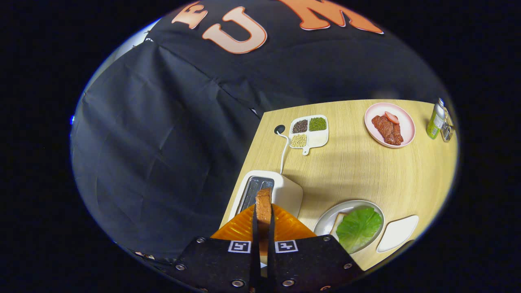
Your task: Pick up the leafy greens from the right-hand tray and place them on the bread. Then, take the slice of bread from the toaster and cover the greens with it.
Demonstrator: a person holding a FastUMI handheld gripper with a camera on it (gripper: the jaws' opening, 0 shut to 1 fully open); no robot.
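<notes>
My gripper is shut on a slice of toasted bread, held upright on edge between both fingers, above the slot of the white toaster. To the right of the fingers a grey plate carries a slice of bread with a green leaf lying over most of it. Just right of that plate lies a white tray, bare on top.
A white divided dish of beans and grains sits at the far side of the wooden table, with the toaster's cable running to a hole. A pink plate holds meat slices. Two bottles stand at the far right corner.
</notes>
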